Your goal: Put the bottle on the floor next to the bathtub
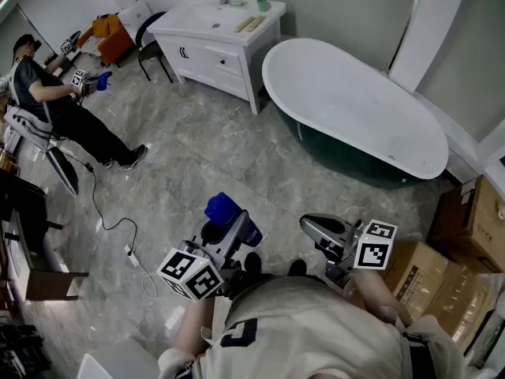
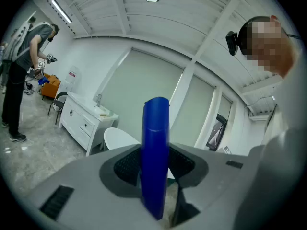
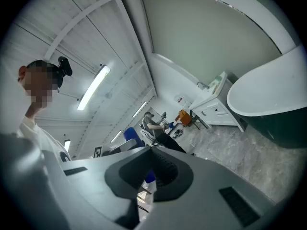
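A blue bottle [image 1: 222,208] is held low over the grey tiled floor, in front of the person's body, with my left gripper [image 1: 230,234] shut on it. In the left gripper view the bottle [image 2: 155,152] stands up between the two jaws, its top well past their tips. My right gripper [image 1: 309,226] hovers to the right of it, jaws together and holding nothing; its tips [image 3: 150,149] meet in its own view. The white bathtub [image 1: 355,109] with its dark green underside lies ahead, to the upper right, and shows again as the bathtub [image 3: 271,92] in the right gripper view.
A white vanity with a sink [image 1: 217,42] stands left of the tub, with a black chair [image 1: 151,46] beside it. A person [image 1: 55,105] sits at the far left holding grippers. Cardboard boxes [image 1: 465,243] stack at the right. A cable [image 1: 118,227] trails across the floor.
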Motion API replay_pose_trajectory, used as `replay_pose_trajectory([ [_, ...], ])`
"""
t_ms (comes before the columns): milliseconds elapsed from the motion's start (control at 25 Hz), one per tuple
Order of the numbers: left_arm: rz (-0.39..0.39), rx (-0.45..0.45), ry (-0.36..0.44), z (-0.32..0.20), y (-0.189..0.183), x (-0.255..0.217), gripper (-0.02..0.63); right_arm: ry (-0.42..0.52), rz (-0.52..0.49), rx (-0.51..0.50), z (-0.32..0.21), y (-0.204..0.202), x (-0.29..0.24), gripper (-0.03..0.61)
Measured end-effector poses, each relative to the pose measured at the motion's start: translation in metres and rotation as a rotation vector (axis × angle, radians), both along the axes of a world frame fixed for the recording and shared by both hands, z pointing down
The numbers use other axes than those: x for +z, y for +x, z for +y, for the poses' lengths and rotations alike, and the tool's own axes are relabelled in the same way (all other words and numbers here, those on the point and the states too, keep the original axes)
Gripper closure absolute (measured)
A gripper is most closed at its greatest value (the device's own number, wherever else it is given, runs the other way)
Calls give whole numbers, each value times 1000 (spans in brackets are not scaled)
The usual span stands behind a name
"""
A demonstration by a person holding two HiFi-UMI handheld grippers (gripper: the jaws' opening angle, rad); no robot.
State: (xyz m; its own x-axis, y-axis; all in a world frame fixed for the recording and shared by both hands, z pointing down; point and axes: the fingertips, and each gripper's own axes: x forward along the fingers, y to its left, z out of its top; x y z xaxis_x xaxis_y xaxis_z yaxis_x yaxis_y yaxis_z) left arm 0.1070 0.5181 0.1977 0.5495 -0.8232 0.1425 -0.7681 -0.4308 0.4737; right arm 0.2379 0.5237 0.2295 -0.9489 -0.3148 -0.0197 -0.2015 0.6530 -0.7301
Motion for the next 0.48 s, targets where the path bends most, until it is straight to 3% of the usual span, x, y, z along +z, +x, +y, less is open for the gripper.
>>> replay_pose_trajectory([
  [240,-37,22,34,-3,-44,2,410,58,24,5,6,-55,-7,552],
  [480,-44,80,103,-11,-97,-5,411,98,111,0,16,-119,1,552],
])
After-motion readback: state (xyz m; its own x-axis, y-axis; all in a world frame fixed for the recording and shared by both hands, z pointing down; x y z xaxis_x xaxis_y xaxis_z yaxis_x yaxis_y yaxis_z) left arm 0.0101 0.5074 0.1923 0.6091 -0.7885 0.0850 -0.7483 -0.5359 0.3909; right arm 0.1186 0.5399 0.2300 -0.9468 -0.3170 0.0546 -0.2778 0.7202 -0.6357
